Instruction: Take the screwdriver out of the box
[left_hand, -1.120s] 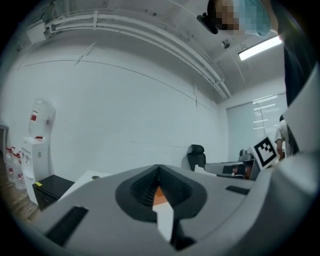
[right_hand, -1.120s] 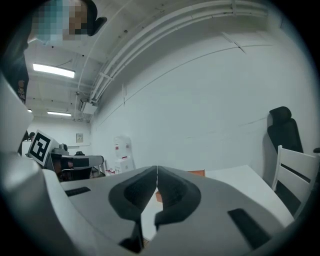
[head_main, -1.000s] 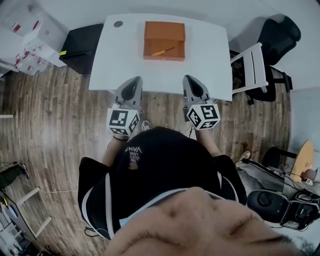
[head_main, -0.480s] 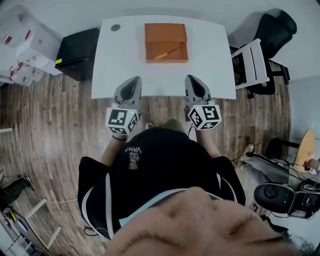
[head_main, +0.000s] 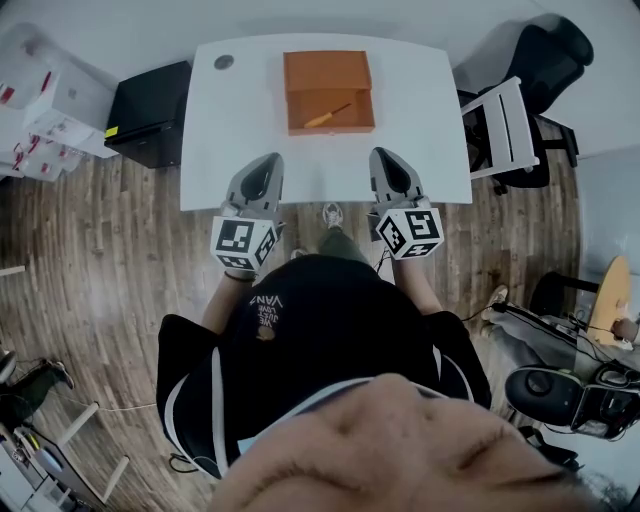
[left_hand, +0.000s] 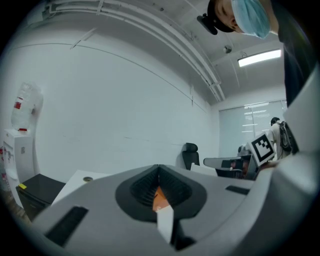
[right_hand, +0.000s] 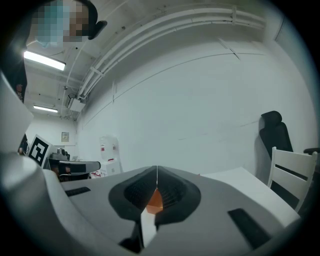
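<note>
An open orange box (head_main: 328, 72) sits on the white table (head_main: 420, 130), towards its far middle. Inside it lies a screwdriver (head_main: 327, 115) with an orange handle, slanted across the box floor. My left gripper (head_main: 264, 162) hovers over the table's near edge, left of the box and well short of it, jaws shut with nothing between them. My right gripper (head_main: 389, 158) is level with it on the right, also shut and empty. In both gripper views only a sliver of the orange box (left_hand: 159, 198) (right_hand: 154, 199) shows behind the closed jaws.
A small round grommet (head_main: 223, 62) is at the table's far left corner. A black cabinet (head_main: 150, 110) stands left of the table, white boxes (head_main: 40, 110) beyond it. A white chair (head_main: 505, 125) and a black office chair (head_main: 545, 60) stand to the right. The floor is wood.
Both grippers have advanced from the floor side to over the table's near edge. The table and box sit slightly lower in the head view as the person steps closer.
</note>
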